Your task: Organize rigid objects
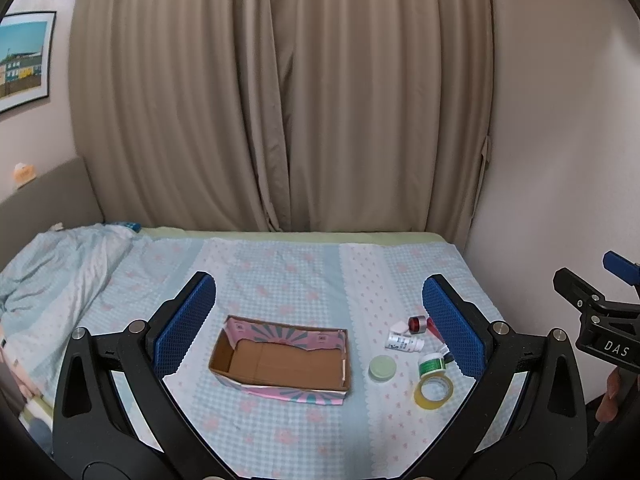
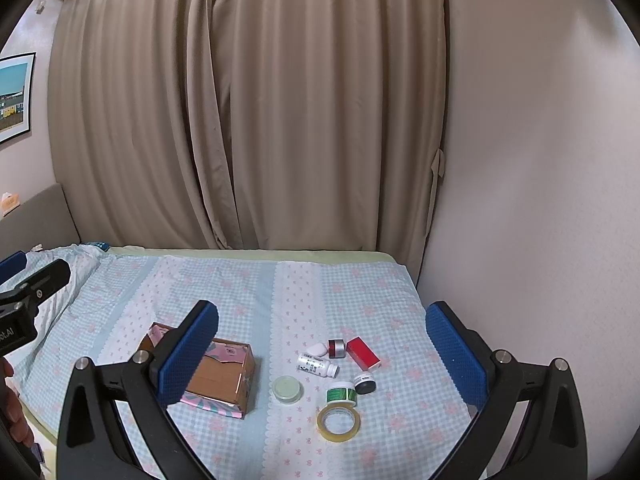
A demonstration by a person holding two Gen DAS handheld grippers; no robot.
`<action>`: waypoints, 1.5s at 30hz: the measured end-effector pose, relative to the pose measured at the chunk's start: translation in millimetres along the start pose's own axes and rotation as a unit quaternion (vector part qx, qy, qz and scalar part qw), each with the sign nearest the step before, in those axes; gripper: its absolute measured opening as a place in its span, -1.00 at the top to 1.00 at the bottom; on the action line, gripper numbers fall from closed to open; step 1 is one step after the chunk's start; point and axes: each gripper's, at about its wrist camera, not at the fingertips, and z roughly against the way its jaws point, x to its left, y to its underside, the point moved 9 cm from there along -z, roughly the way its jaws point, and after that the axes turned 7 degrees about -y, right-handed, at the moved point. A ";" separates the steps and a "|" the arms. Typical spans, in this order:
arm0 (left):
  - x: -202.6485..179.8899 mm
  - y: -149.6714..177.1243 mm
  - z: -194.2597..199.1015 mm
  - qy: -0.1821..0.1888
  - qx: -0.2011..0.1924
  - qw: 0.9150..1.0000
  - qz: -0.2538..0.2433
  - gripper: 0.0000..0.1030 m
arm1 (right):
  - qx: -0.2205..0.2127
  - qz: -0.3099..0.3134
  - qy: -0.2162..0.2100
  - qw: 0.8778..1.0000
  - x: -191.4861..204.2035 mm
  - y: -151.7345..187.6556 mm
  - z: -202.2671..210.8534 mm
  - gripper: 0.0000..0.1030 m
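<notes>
An open cardboard box (image 1: 280, 364) with pink patterned sides lies empty on the bed; it also shows in the right wrist view (image 2: 224, 376). Right of it lie small items: a pale green round lid (image 2: 286, 389), a yellow tape roll (image 2: 338, 423), a green-labelled jar (image 2: 341, 394), a black-capped jar (image 2: 365, 382), a white bottle (image 2: 317, 365) on its side, a red box (image 2: 362, 354), a silver-red jar (image 2: 337, 348) and a white wedge (image 2: 317, 349). My left gripper (image 1: 318, 328) is open above the box. My right gripper (image 2: 322, 354) is open above the items. Both are empty.
The bed has a blue checked sheet (image 1: 304, 272) with pink bows. A crumpled duvet (image 1: 52, 272) lies at the left. A beige curtain (image 1: 280, 100) hangs behind, and a wall (image 2: 540, 200) borders the bed's right side.
</notes>
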 end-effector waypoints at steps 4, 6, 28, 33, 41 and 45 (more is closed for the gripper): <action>-0.1 -0.1 -0.7 0.003 0.000 1.000 0.000 -0.99 | 0.001 0.000 0.000 1.000 0.8 -0.1 0.5 -1.00; -0.2 -0.4 -1.3 0.003 0.000 1.000 -0.001 -0.99 | 0.001 -0.001 0.000 1.000 1.3 -1.0 2.5 -1.00; -1.6 0.7 -5.7 0.008 0.003 1.000 -0.008 -0.99 | 0.007 -0.005 -0.001 1.000 5.1 -8.6 4.3 -1.00; -1.1 1.9 -10.5 0.008 0.011 1.000 -0.011 -0.99 | 0.008 -0.008 -0.002 1.000 6.4 -9.5 4.4 -1.00; -4.3 9.7 -32.9 0.022 0.042 0.998 -0.032 -0.99 | 0.022 -0.032 0.000 0.999 2.1 -17.7 -6.5 -1.00; -17.2 27.4 -62.3 0.047 0.079 0.995 -0.049 -0.99 | 0.050 -0.057 0.014 0.997 -13.5 -9.3 -25.1 -1.00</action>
